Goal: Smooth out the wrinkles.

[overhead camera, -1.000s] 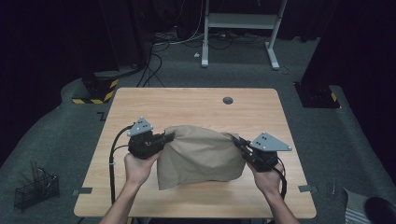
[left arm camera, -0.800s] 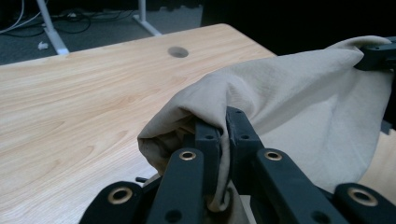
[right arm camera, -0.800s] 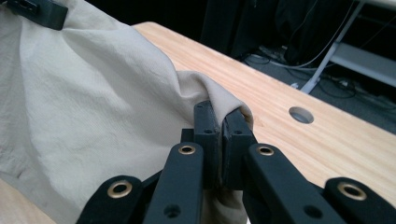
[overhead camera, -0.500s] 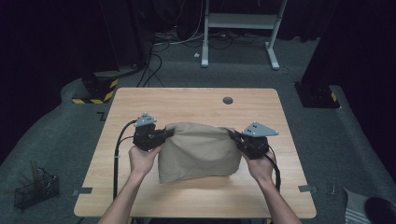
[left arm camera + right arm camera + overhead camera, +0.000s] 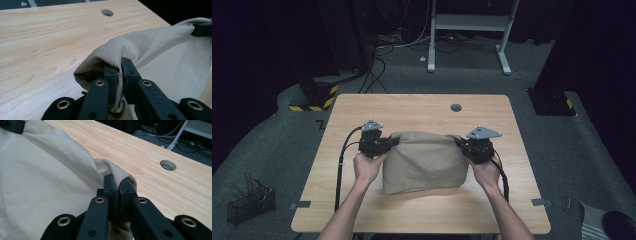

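Observation:
A beige cloth (image 5: 424, 160) hangs folded between both grippers over the wooden table (image 5: 422, 112), its lower edge resting on the tabletop. My left gripper (image 5: 388, 143) is shut on the cloth's upper left corner; in the left gripper view the fabric (image 5: 155, 47) is pinched between the black jaws of that gripper (image 5: 119, 65). My right gripper (image 5: 460, 143) is shut on the upper right corner, and the right gripper view has the cloth (image 5: 42, 177) bunched between the closed jaws of the gripper (image 5: 118, 183). The top edge of the cloth is stretched between the two.
A round cable hole (image 5: 456, 107) sits near the table's far edge. On the floor stand a white desk frame (image 5: 469, 30) at the back, a yellow-black striped base (image 5: 314, 97) at the left, and a wire basket (image 5: 249, 200) at lower left.
Both hands have carried the cloth away from the person and downward. Its lower part now lies further forward on the table, and the grippers sit lower.

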